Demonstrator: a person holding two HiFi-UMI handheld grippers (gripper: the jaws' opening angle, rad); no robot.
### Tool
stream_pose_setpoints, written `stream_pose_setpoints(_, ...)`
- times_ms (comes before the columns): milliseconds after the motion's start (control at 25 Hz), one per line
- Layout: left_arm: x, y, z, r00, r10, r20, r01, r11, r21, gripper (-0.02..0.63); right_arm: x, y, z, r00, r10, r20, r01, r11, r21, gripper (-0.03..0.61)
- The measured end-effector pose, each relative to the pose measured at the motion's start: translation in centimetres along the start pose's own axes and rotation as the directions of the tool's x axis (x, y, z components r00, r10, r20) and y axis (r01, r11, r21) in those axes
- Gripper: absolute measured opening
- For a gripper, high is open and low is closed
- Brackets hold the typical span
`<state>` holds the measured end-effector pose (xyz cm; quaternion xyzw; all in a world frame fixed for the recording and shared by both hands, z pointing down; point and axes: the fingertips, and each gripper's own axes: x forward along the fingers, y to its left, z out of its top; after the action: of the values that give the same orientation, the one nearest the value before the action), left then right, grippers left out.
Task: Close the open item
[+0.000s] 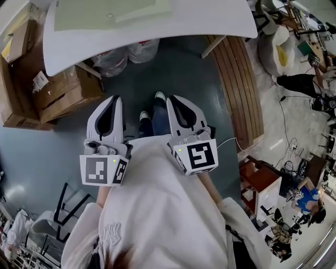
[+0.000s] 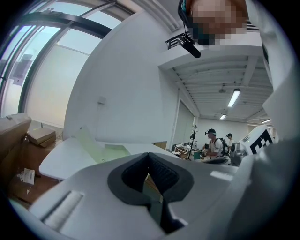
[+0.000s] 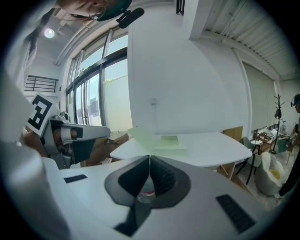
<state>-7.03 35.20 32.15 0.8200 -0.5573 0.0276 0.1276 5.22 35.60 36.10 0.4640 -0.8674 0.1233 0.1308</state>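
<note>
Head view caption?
Left tool and right tool, both shut, held before the white table bearing a green folder.

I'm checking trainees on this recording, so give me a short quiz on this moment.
1. True or false: the green item lies on the table.
2. The jaws of the left gripper and the right gripper are: A) wide apart; B) together, empty; C) shut on the green item.
3. Fill in: in the head view, the cardboard boxes sit at the ___ side.
Key: 1 true; 2 B; 3 left.
</note>
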Motion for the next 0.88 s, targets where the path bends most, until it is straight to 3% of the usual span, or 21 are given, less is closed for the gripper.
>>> stream_pose_setpoints(360,2.7,1.8,1.9,0.992,0.121,0.03,-0.12,0.993,-0.021,0.008,3.4,-2.9,2.8,0.996,0.085,0.009,-0.085,0.995,-0.048,0.011)
stream_pose_setpoints(640,6.2,0.5,2.6,0.987,0.152,0.042,-0.151,0.988,-0.022,0.008,4.7,-6.8,3.4,0.993,0.118,0.013,-0.117,0.992,-0.051,0.01)
stream_pose_setpoints(880,7.2,1.1,3.3,0.967,0.245,0.069,-0.244,0.97,-0.017,0.008,5.9,-10.0,4.3,0.987,0.156,0.036,-0.153,0.986,-0.068,0.011)
